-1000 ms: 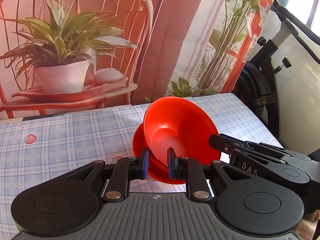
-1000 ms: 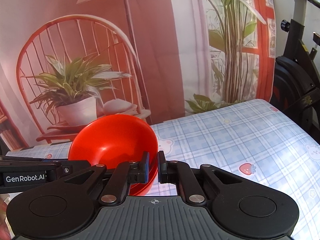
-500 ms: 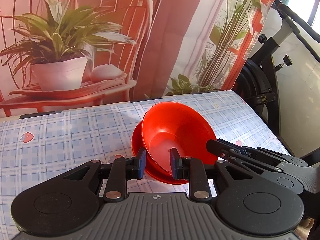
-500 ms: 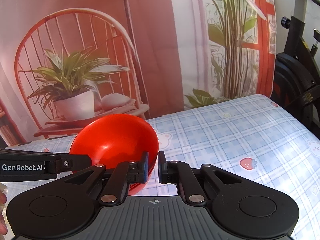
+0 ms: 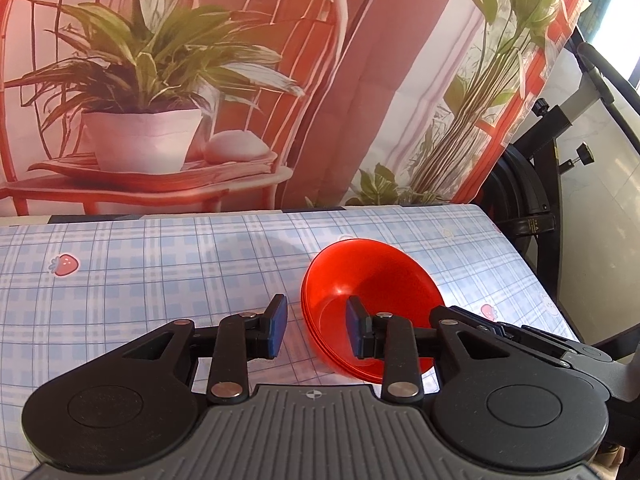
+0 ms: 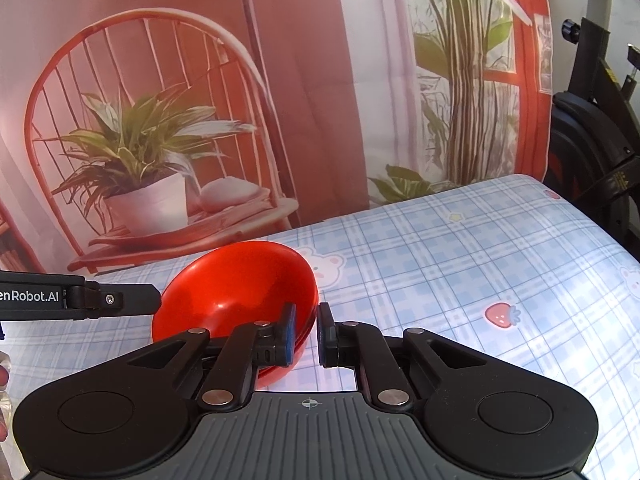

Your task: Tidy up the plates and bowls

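Observation:
A red bowl (image 5: 372, 292) nests in a second red dish and leans on the blue plaid tablecloth (image 5: 120, 280). My left gripper (image 5: 316, 330) straddles the bowl's near-left rim. One pad is inside the bowl and one outside, the jaws are opening, and neither pad presses on the rim. My right gripper (image 6: 307, 334) is shut on the opposite rim of the red bowl (image 6: 236, 284), which runs between its pads. In the left wrist view the right gripper (image 5: 440, 316) reaches the bowl from the right. In the right wrist view the left gripper (image 6: 154, 300) comes in from the left.
A printed backdrop (image 5: 160, 80) of a chair and potted plant hangs behind the table's far edge. A black exercise bike (image 5: 532, 200) stands just past the table's right edge. Bare tablecloth (image 6: 480, 264) stretches to the right of the bowl.
My left gripper's jaws have spread apart and let go of the bowl's rim. The bowl now sits lower and further right in the left wrist view. The right gripper kept its grip.

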A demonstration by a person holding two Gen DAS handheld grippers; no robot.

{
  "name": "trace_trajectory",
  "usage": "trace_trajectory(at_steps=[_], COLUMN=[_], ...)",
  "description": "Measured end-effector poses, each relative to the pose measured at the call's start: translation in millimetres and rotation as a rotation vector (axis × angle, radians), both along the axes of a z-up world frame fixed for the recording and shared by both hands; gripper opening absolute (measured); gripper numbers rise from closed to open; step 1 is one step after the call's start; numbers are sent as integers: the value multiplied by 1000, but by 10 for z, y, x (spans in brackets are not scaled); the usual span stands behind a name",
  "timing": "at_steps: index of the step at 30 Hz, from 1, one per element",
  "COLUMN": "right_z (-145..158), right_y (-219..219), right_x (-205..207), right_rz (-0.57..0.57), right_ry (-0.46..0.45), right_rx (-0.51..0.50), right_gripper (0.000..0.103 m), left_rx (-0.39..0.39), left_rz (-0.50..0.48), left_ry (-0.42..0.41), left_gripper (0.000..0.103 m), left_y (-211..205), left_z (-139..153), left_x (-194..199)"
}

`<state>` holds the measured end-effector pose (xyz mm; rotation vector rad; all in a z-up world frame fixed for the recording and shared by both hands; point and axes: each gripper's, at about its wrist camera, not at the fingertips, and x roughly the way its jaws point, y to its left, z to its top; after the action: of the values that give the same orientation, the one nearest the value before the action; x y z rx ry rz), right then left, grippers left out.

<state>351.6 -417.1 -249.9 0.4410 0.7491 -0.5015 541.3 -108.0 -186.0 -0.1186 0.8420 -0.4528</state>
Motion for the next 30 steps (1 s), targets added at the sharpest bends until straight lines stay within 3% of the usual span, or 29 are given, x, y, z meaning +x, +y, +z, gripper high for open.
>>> trace_trajectory(at_steps=[10, 12, 21, 30], right_z=[-69, -85, -124, 63], right_y=[-69, -83, -100, -58], right_x=[31, 45, 49, -91], right_rz=[-14, -14, -20, -54], right_ry=[-3, -1, -4, -28], right_rx=[71, 85, 111, 135], right_gripper=[16, 16, 14, 12], left_rx=[-31, -39, -59, -35], left_rz=[12, 19, 28, 25], left_ry=[39, 46, 59, -1], left_gripper=[32, 18, 15, 15], left_y=[-17, 3, -1, -5], left_z=[-184, -203, -252, 53], left_x=[64, 83, 69, -191])
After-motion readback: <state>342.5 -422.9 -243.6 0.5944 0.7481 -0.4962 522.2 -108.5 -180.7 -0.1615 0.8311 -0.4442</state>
